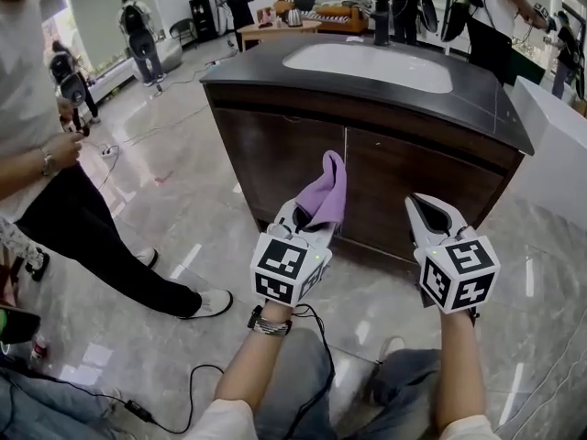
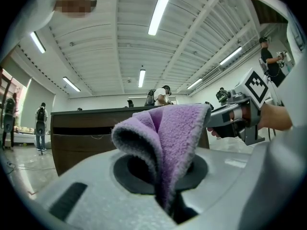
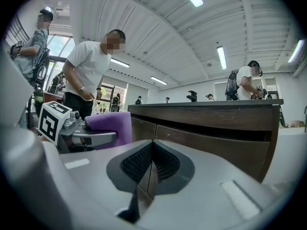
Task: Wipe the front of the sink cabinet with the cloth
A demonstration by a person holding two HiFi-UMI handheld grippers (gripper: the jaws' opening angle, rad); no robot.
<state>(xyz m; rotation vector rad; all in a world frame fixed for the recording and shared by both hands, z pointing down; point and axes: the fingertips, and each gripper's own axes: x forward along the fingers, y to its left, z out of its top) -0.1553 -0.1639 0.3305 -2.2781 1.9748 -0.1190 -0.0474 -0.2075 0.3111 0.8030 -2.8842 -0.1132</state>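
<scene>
A dark wood sink cabinet [image 1: 303, 149] with a black top and white basin [image 1: 371, 65] stands ahead of me. My left gripper [image 1: 310, 211] is shut on a folded purple cloth [image 1: 327, 189], held up a short way in front of the cabinet's left door. In the left gripper view the cloth [image 2: 165, 140] sticks up from the closed jaws, with the cabinet [image 2: 81, 138] behind it. My right gripper [image 1: 424, 214] is shut on nothing, level with the left one before the right door [image 1: 422, 191]. In the right gripper view the cabinet front [image 3: 211, 138] fills the background and the cloth [image 3: 109, 125] shows at left.
A person [image 1: 55, 200] in dark trousers stands close at my left on the glossy tiled floor. Black cables [image 1: 183, 397] trail over the floor by my legs. A white block [image 1: 550, 145] flanks the cabinet's right side. Other people and furniture are far back.
</scene>
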